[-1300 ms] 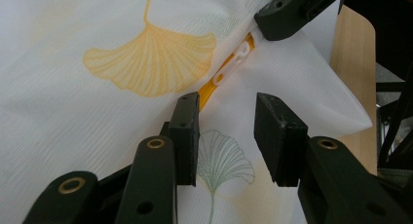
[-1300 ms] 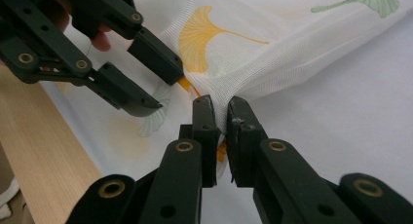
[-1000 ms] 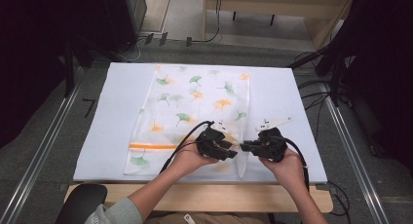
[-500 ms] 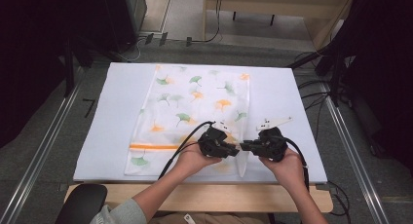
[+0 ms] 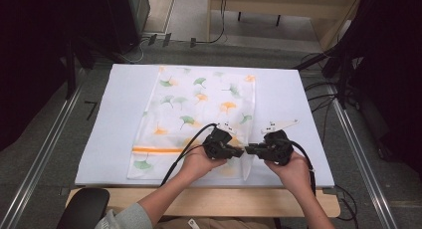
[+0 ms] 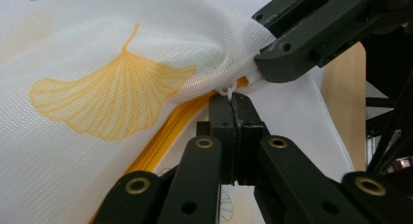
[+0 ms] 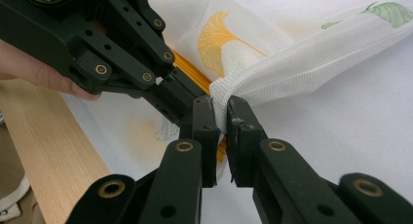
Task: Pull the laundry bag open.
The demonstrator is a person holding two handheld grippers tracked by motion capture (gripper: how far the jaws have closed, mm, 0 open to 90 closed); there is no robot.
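White mesh laundry bag printed with ginkgo leaves (image 5: 199,114) lies on white table mat (image 5: 114,119), centre. Left gripper (image 5: 238,152) and right gripper (image 5: 251,150) meet at bag's 5 o'clock corner.

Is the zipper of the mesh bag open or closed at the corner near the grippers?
Cannot tell. The left gripper pinches the white zipper pull of the mesh bag, but its jaws and bunched mesh hide the orange zipper there.

Overhead view; two close gripper views
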